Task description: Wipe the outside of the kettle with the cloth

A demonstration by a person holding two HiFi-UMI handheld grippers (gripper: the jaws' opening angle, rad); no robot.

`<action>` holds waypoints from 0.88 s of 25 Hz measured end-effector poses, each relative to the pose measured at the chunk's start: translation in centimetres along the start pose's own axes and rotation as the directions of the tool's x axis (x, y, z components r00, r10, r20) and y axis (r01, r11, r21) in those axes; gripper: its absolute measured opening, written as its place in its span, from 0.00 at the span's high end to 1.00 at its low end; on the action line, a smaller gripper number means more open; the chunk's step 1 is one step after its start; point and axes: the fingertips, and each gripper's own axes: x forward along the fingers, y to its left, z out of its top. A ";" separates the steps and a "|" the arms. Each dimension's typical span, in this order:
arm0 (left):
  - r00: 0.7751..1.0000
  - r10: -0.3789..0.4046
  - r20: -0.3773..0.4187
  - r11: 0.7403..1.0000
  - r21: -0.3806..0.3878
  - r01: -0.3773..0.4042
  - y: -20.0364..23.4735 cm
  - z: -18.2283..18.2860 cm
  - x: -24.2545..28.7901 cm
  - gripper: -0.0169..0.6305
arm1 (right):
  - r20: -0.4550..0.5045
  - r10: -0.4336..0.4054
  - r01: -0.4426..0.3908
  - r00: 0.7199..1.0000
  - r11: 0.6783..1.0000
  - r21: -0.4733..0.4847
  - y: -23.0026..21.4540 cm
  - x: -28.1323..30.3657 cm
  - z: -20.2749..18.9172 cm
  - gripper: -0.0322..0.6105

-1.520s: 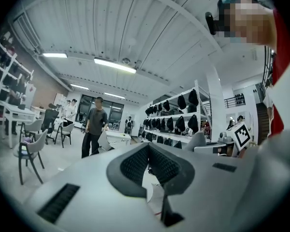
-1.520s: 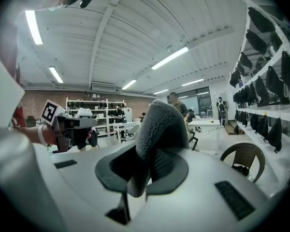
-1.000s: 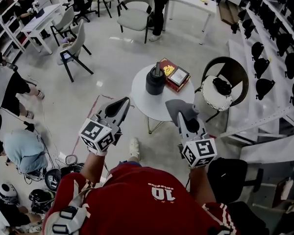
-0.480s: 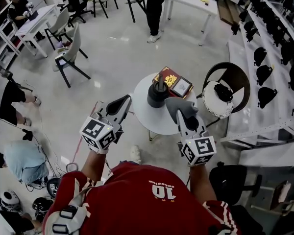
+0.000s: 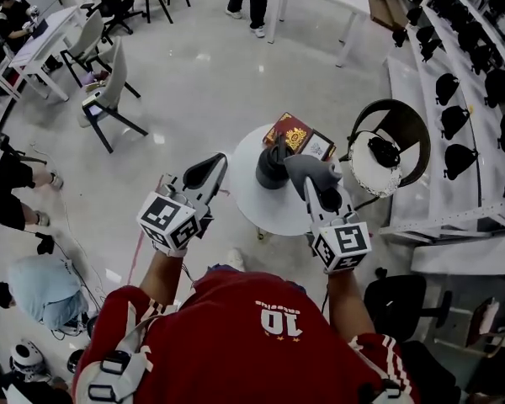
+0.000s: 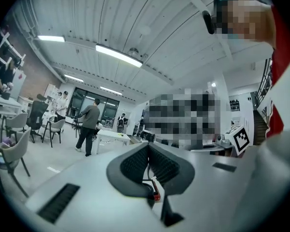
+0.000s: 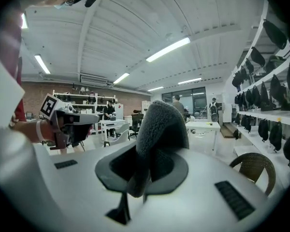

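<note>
Black kettle [image 5: 271,168], grey cloth [image 5: 310,173], red book [image 5: 289,130]

Fuzzy grey fleece-like cloth [image 7: 160,124], matt black kettle [image 5: 269,172], smooth white tabletop [image 5: 257,206], glossy pale floor [image 5: 185,99].

surface: round white table [image 5: 254,202] | on it: black kettle [image 5: 268,173]; red book [image 5: 288,131] touching framed card [image 5: 321,146], far edge
</note>
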 end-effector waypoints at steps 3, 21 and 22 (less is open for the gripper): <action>1.000 -0.018 0.004 1.000 0.001 0.018 1.4 -0.2 0.5 0.96 | -0.003 -0.012 0.012 1.000 1.000 -0.007 -0.2 1.8 -0.6 0.88; 0.987 0.160 -0.024 0.987 -0.013 -0.161 3.1 -2.6 3.3 0.96 | -0.109 0.285 -0.292 0.952 0.955 -0.050 -1.0 11.3 -7.5 0.88; 0.984 0.176 -0.026 0.984 -0.012 -0.176 3.1 -2.7 3.5 0.96 | -0.118 0.300 -0.308 0.947 0.950 -0.053 -1.2 11.7 -8.0 0.88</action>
